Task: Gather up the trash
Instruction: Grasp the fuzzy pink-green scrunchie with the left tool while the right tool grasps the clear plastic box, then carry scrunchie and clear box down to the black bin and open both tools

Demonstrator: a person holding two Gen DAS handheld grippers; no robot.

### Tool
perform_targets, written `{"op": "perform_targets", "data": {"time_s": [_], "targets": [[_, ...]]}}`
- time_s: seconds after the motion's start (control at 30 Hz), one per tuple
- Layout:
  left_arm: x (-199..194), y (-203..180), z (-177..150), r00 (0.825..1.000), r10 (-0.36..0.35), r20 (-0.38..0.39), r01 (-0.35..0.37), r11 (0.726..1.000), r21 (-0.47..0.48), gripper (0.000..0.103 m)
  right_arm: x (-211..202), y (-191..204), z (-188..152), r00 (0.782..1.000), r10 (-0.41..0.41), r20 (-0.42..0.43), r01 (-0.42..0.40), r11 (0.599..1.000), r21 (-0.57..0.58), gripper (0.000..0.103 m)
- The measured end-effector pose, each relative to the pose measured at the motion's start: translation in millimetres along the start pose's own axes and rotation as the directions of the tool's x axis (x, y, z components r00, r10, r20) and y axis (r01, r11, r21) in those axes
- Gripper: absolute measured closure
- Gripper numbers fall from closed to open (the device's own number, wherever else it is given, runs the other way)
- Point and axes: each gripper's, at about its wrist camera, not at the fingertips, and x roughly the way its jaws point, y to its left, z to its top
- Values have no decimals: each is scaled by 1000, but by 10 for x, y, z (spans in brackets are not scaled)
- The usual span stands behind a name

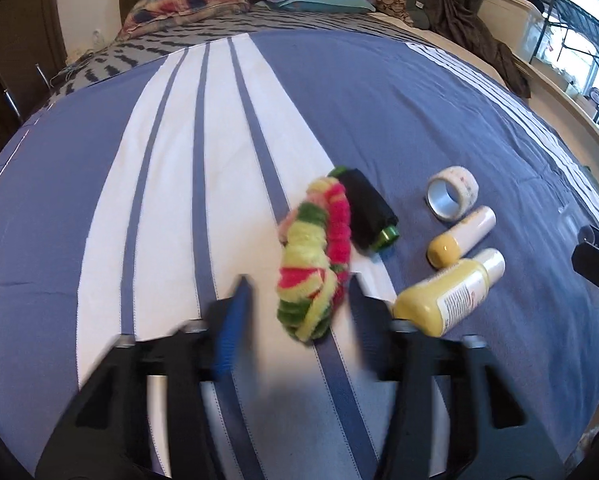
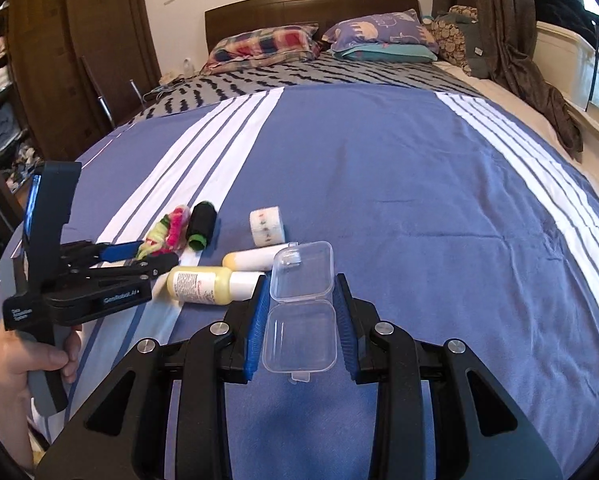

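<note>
A fuzzy pink, yellow and green scrunchie (image 1: 315, 256) lies on the bedspread (image 1: 379, 100), its near end between the open fingers of my left gripper (image 1: 299, 284). The fingers are not closed on it. Beside it lie a black thread spool (image 1: 367, 208), a tape roll (image 1: 453, 198), a small white and yellow tube (image 1: 461, 238) and a yellow bottle (image 1: 447, 296). My right gripper (image 2: 301, 280) is shut on an open clear plastic box (image 2: 301, 308) held above the bed. The left gripper (image 2: 155, 256), scrunchie (image 2: 167, 232), spool (image 2: 200, 226) and bottle (image 2: 207, 282) also show in the right wrist view.
Pillows (image 2: 259, 46) and a dark headboard (image 2: 311, 8) are at the far end of the bed. A brown curtain (image 2: 515, 48) hangs at the right by a window ledge. A wardrobe (image 2: 59, 60) stands at the left.
</note>
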Motion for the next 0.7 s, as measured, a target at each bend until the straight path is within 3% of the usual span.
{"op": "perform_targets", "data": {"time_s": [0.33, 0.7], "targets": [[-535, -16, -377, 998, -1, 67, 1, 1000, -7, 76, -210, 229, -195, 999, 36, -10, -37, 999, -20, 70], [-1576, -245, -1194, 991, -10, 134, 12, 1000, -17, 76, -810, 542, -615, 997, 81, 2, -81, 995, -59, 70]]}}
